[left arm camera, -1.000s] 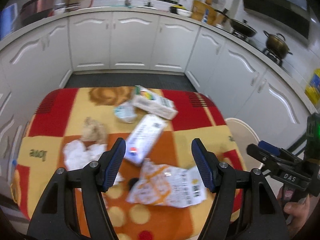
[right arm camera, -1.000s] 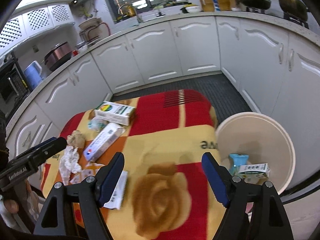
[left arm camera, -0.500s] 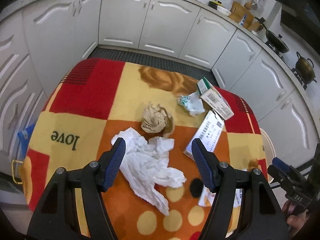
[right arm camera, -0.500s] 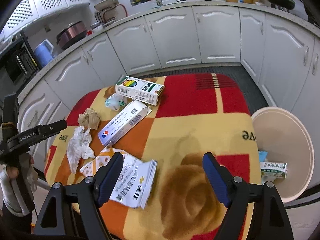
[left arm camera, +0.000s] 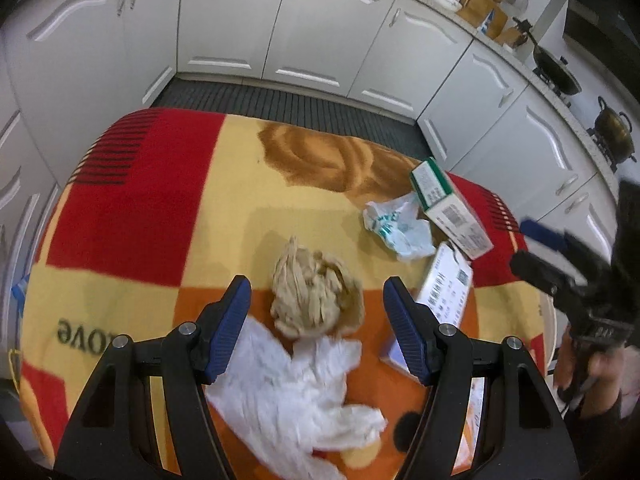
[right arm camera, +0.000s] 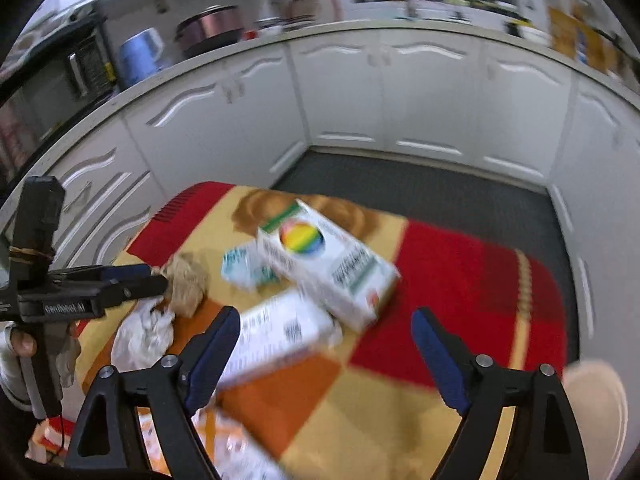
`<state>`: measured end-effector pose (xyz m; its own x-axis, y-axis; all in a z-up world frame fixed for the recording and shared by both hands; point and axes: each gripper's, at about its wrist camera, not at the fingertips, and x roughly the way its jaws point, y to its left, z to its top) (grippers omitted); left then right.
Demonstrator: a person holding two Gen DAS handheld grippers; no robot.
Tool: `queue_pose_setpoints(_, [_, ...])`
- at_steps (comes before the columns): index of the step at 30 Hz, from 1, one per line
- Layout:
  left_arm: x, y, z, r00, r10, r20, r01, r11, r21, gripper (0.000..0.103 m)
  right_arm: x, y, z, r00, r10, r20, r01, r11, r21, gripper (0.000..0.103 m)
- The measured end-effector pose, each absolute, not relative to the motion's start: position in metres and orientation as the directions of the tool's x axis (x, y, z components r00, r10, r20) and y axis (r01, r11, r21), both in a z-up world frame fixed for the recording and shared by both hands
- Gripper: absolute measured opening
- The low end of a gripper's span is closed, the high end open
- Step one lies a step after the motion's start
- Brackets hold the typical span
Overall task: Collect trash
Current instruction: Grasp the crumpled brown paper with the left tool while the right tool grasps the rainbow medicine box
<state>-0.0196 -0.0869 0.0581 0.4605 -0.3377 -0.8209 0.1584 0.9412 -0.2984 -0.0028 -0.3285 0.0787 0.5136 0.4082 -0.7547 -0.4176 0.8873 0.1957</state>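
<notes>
The left gripper [left arm camera: 316, 306] is held spread wide above the blanket-covered surface [left arm camera: 132, 208], nothing gripped, with one crumpled brown paper ball [left arm camera: 314, 294] framed between its blue pads and one white crumpled tissue [left arm camera: 296, 396] spread just below, touching the ball's near edge. The right gripper [right arm camera: 326, 346] is likewise seen released and empty (this view is smeared by motion), with the end of a long white box [right arm camera: 276, 338] lying just inside its left finger.

Counted outward across the surface, the trash is made up of one brown ball, one white tissue, one small white-and-teal plastic wrapper [left arm camera: 398, 226], two cardboard boxes and one printed paper sheet [right arm camera: 236, 446] at the near edge. The two boxes are the long white one and a green-and-white box [right arm camera: 326, 264] with a rainbow disc, which lies partly over the long box's far end; the wrapper is tucked beside it. The rim of one beige bin [right arm camera: 596, 400] is seen off the right edge of the surface.

Compared with half a second ago, the left gripper has been brought forward, so that the brown ball is now framed between its fingers instead of lying ahead of them. The right gripper has been swung left toward the boxes, and the bin has been pushed almost out of its view.
</notes>
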Motion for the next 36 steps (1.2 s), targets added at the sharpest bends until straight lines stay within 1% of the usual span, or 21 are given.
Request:
queue_pose_setpoints(7, [-0.002,-0.095,0.051,0.440,-0.352,-0.826,0.193,0.936,-0.296,0.068,0.042,-0.308,0.060,0.429,0.440,-0.789,-0.554,0.818,0.155,0.091])
queue_pose_setpoints(11, [-0.001,-0.100,0.046,0.436,-0.341,-0.833,0.209,0.939,-0.274,0.067,0.054,-0.303,0.046,0.378,0.438,-0.816,-0.567,0.806,0.170,0.091])
queue_pose_setpoints(12, [-0.002,-0.101,0.046,0.443,-0.337,-0.831,0.209,0.940,-0.270,0.060,0.055,-0.303,0.042,0.370,0.433,-0.822,-0.558,0.811,0.176,0.088])
queue_pose_setpoints(13, [-0.003,-0.101,0.046,0.448,-0.338,-0.828,0.211,0.940,-0.269,0.052,0.055,-0.304,0.040,0.364,0.434,-0.824,-0.546,0.817,0.188,0.080])
queue_pose_setpoints(14, [-0.004,-0.102,0.046,0.450,-0.333,-0.828,0.216,0.941,-0.261,0.037,0.052,-0.305,0.040,0.369,0.445,-0.816,-0.538,0.818,0.203,0.077])
queue_pose_setpoints(15, [-0.004,-0.102,0.045,0.452,-0.326,-0.831,0.221,0.943,-0.250,0.030,0.048,-0.307,0.041,0.379,0.457,-0.804,-0.536,0.817,0.212,0.068])
queue_pose_setpoints(16, [-0.005,-0.103,0.045,0.454,-0.325,-0.830,0.227,0.943,-0.245,0.030,0.044,-0.307,0.043,0.385,0.463,-0.798,-0.535,0.817,0.215,0.061])
queue_pose_setpoints(18, [-0.008,-0.104,0.045,0.459,-0.321,-0.828,0.234,0.943,-0.236,0.024,0.034,-0.308,0.048,0.421,0.441,-0.792,-0.511,0.837,0.194,0.060])
queue_pose_setpoints(20, [-0.010,-0.102,0.048,0.466,-0.326,-0.822,0.233,0.942,-0.241,0.023,0.025,-0.311,0.054,0.437,0.443,-0.783,-0.495,0.845,0.202,0.058])
queue_pose_setpoints(22, [-0.017,-0.101,0.058,0.482,-0.343,-0.806,0.241,0.937,-0.254,0.023,0.014,-0.314,0.062,0.467,0.436,-0.769,-0.480,0.856,0.194,0.054])
queue_pose_setpoints(23, [-0.020,-0.102,0.063,0.492,-0.347,-0.799,0.247,0.935,-0.254,0.023,0.006,-0.317,0.068,0.485,0.433,-0.760,-0.472,0.861,0.190,0.049])
queue_pose_setpoints(24, [-0.024,-0.102,0.070,0.505,-0.354,-0.788,0.256,0.933,-0.255,0.023,0.001,-0.320,0.072,0.490,0.432,-0.757,-0.466,0.864,0.192,0.017])
queue_pose_setpoints(25, [-0.029,-0.103,0.076,0.514,-0.362,-0.778,0.264,0.929,-0.258,0.023,-0.005,-0.324,0.076,0.500,0.424,-0.755,-0.448,0.873,0.193,0.013])
queue_pose_setpoints(30, [-0.042,-0.108,0.086,0.522,-0.372,-0.767,0.281,0.925,-0.257,0.023,-0.021,-0.337,0.071,0.478,0.397,-0.783,-0.394,0.894,0.213,0.013])
queue_pose_setpoints(31, [-0.043,-0.107,0.086,0.521,-0.375,-0.767,0.278,0.924,-0.262,0.023,-0.022,-0.339,0.071,0.480,0.400,-0.781,-0.389,0.895,0.220,0.016])
queue_pose_setpoints(32, [-0.045,-0.107,0.086,0.521,-0.378,-0.766,0.275,0.923,-0.268,0.023,-0.022,-0.341,0.071,0.473,0.420,-0.775,-0.383,0.890,0.248,0.022])
queue_pose_setpoints(34, [-0.047,-0.107,0.087,0.520,-0.381,-0.765,0.271,0.922,-0.275,0.023,-0.019,-0.341,0.071,0.466,0.437,-0.769,-0.370,0.886,0.280,0.076])
queue_pose_setpoints(35, [-0.048,-0.106,0.087,0.519,-0.383,-0.764,0.272,0.922,-0.277,0.023,-0.017,-0.339,0.071,0.475,0.443,-0.761,-0.368,0.885,0.285,0.082])
queue_pose_setpoints(36, [-0.050,-0.106,0.088,0.519,-0.382,-0.764,0.272,0.922,-0.276,0.023,-0.014,-0.336,0.070,0.480,0.441,-0.758,-0.371,0.885,0.280,0.082])
